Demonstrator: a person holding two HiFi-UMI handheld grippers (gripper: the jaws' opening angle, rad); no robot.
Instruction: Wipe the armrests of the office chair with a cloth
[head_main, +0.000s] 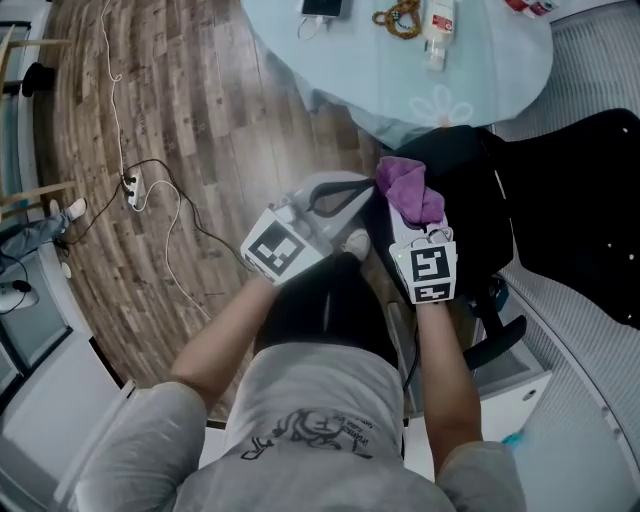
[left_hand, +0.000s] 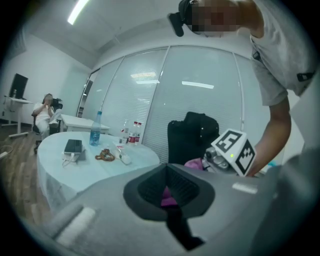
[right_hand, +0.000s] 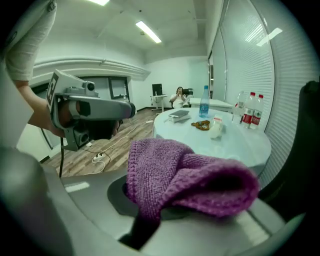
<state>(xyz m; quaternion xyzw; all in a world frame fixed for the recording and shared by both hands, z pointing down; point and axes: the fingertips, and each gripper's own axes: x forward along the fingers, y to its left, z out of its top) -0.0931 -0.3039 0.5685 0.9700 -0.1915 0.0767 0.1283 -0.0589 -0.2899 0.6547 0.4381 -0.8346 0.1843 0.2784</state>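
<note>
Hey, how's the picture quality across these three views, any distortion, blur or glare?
Both gripper views: fisheye bending with dark corners. Right gripper view: the purple cloth shows its knit sharply, and the ceiling lights glare. Left gripper view: soft foreground, with a mosaic patch at the top. Head view: evenly lit, no harsh shadows.

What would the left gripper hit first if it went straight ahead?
Probably the cloth clamped in the right gripper: it shows dead ahead between the jaws of the left gripper, though depth is unclear.

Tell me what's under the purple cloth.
Under the cloth is the right claw, shut on a fold, its tips covered. Below that, the black chair; any contact is hidden.
</note>
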